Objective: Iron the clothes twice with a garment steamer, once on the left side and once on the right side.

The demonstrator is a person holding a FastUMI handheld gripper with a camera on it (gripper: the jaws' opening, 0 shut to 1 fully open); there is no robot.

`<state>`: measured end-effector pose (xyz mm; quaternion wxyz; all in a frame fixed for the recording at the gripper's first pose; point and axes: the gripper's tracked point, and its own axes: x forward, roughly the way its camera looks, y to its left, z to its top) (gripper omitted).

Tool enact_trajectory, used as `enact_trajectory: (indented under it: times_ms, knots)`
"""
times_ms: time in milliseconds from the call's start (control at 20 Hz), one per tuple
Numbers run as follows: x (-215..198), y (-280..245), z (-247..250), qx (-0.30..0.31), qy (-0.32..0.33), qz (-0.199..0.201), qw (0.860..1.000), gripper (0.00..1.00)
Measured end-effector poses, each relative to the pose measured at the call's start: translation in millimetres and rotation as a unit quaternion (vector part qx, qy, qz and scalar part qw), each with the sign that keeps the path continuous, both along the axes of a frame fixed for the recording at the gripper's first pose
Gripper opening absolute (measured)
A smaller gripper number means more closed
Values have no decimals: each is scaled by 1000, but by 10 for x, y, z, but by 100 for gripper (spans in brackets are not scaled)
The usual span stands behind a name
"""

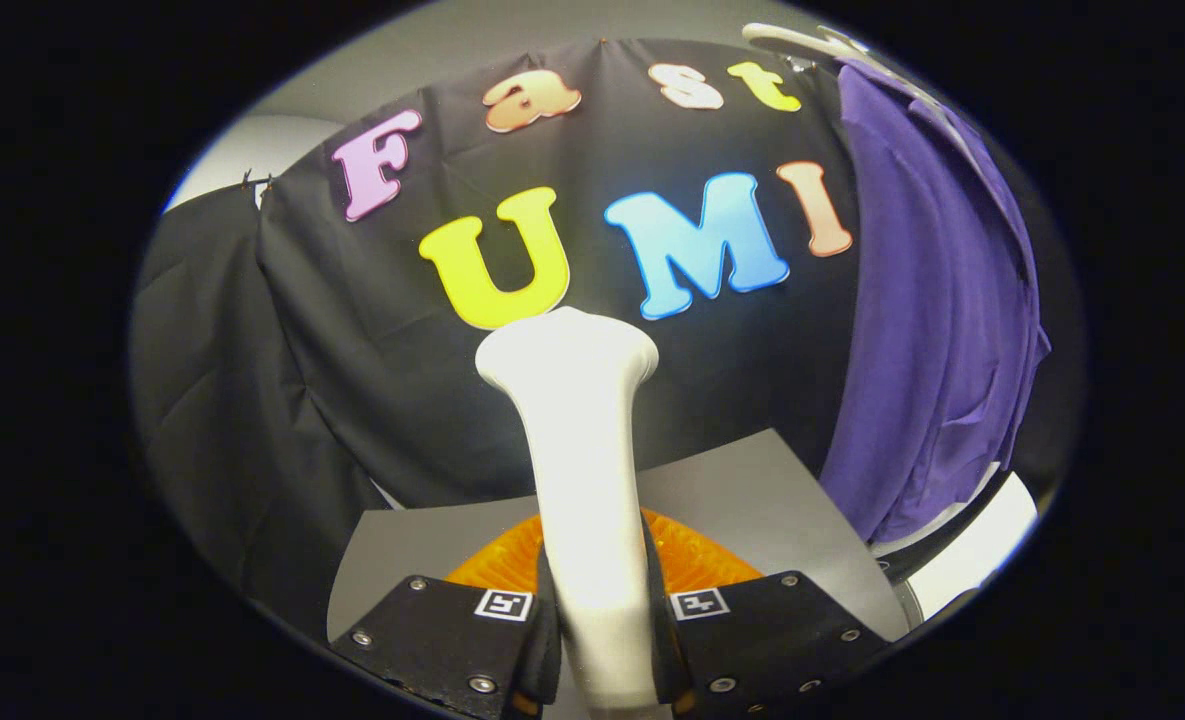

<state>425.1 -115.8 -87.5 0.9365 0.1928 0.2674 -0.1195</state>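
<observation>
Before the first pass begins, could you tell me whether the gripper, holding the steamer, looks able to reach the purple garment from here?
Probably yes. The gripper is shut on the white steamer, and the purple garment hangs off to the right beyond the fingers, with nothing between the steamer's head and the cloth. It would need to swing right.

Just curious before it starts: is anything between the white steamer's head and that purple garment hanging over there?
No. In the gripper view, the steamer, clamped by the gripper, stands apart from the purple garment; between them hangs the booth's black cloth wall.

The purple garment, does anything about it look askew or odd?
The purple garment hangs bunched in folds, its hem uneven. The hand-held gripper is shut on the white steamer, well left of it.
</observation>
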Motion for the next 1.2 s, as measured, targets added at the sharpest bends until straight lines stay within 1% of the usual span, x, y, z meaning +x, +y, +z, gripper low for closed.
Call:
enact_trajectory:
  times_ms: [200,250,400,550,700,1000,1100,1200]
  knots:
    - [-444,-32,267,-35,-50,2,998,36]
    - [-560,-16,314,-46,-60,8,997,36]
    - [-921,-7,403,-72,-75,15,995,35]
    - [-1279,6,579,-92,-114,22,989,35]
    - [-1673,-14,740,-97,-156,22,983,36]
    - [-2379,-372,754,-149,-190,1,971,35]
    - [-2551,-531,714,-169,-190,-12,967,35]
    - [-2652,-584,686,-177,-192,-17,965,35]
